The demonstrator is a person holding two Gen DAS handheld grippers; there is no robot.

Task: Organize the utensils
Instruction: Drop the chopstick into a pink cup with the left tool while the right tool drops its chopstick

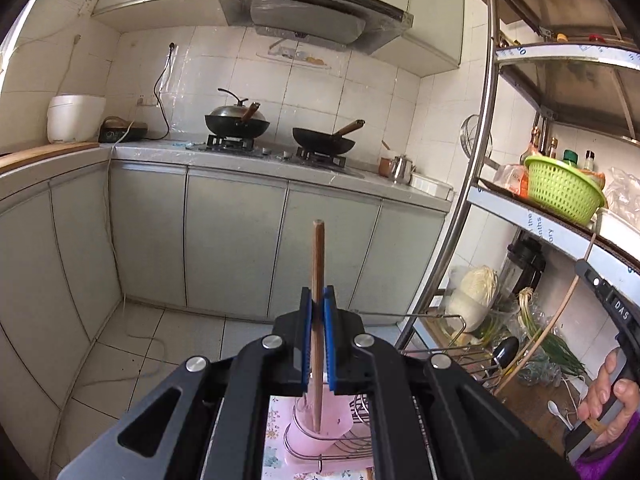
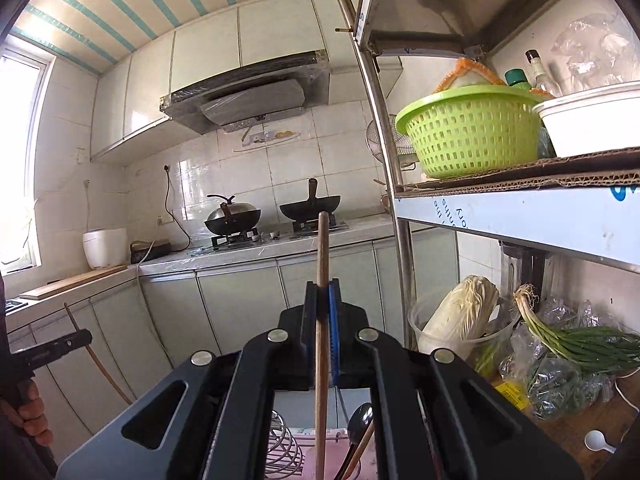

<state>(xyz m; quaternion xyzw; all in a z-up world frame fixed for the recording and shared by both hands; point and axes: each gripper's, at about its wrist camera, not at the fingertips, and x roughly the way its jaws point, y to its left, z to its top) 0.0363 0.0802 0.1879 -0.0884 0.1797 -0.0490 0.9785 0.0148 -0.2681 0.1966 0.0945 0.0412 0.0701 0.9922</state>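
My left gripper is shut on a brown wooden chopstick that stands upright. Its lower end hangs over a pink utensil holder in a wire rack. My right gripper is shut on a second wooden chopstick, also upright. That stick's lower end reaches down to the pink holder, where a black spoon leans. Each gripper shows at the edge of the other's view: the right gripper with a hand on its grip, the left gripper with its stick.
A metal shelf rack rises close on the right with a green basket. Cabbage, green onions and a white spoon lie on its lower level. Two woks sit on the far counter's stove, a rice cooker further left.
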